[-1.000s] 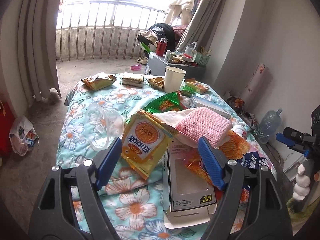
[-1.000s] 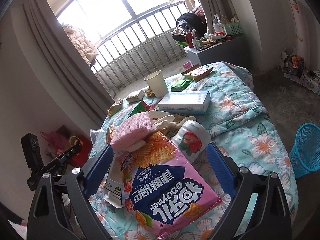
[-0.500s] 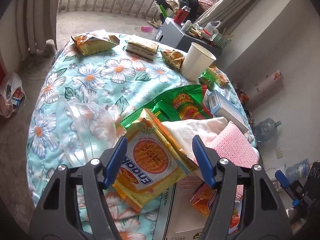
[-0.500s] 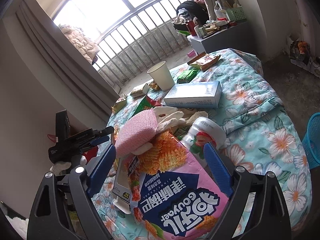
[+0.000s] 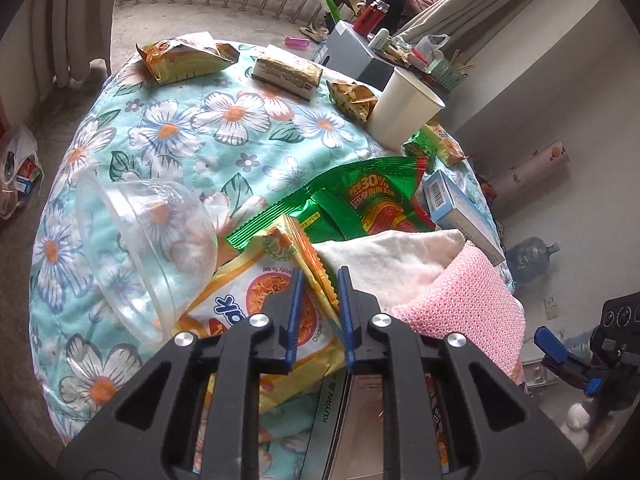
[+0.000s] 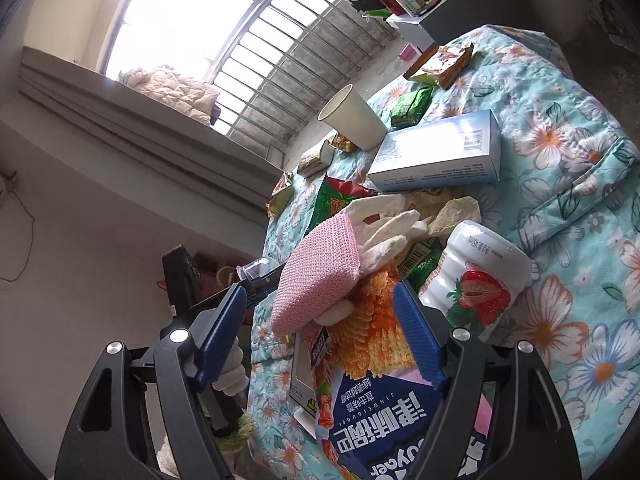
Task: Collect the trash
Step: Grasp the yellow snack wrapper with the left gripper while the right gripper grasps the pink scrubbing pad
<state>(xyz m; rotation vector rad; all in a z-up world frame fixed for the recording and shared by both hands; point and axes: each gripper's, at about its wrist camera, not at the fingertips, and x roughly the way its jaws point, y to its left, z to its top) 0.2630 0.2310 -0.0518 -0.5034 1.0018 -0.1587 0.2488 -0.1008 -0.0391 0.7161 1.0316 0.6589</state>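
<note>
Through your left wrist view, your left gripper (image 5: pixel 318 292) is closing on the serrated edge of the yellow noodle packet (image 5: pixel 256 304); the thin foil stands between the narrowing jaws, and whether the pads already press it you cannot quite tell. Taking it by the raised edge makes sense, since the flat body lies against the floral quilt (image 5: pixel 168 136) with no lip to catch. A clear plastic bowl (image 5: pixel 152 248) leans just beside the packet, and a green snack bag (image 5: pixel 360 204) lies behind it, partly under a white cloth (image 5: pixel 384 256) and a pink sponge (image 5: pixel 464 292). Through your right wrist view, your right gripper (image 6: pixel 320 328) is spread wide but closing, its jaws straddling the top of the blue and pink snack bag (image 6: pixel 376 420), which lies under the sponge; the pads do not yet touch it. A strawberry drink bottle (image 6: pixel 476 276) lies just beside the right jaw, likely close enough to get nudged. The paper cup (image 6: pixel 356 116) and blue box (image 6: pixel 440 152) wait farther back.
</note>
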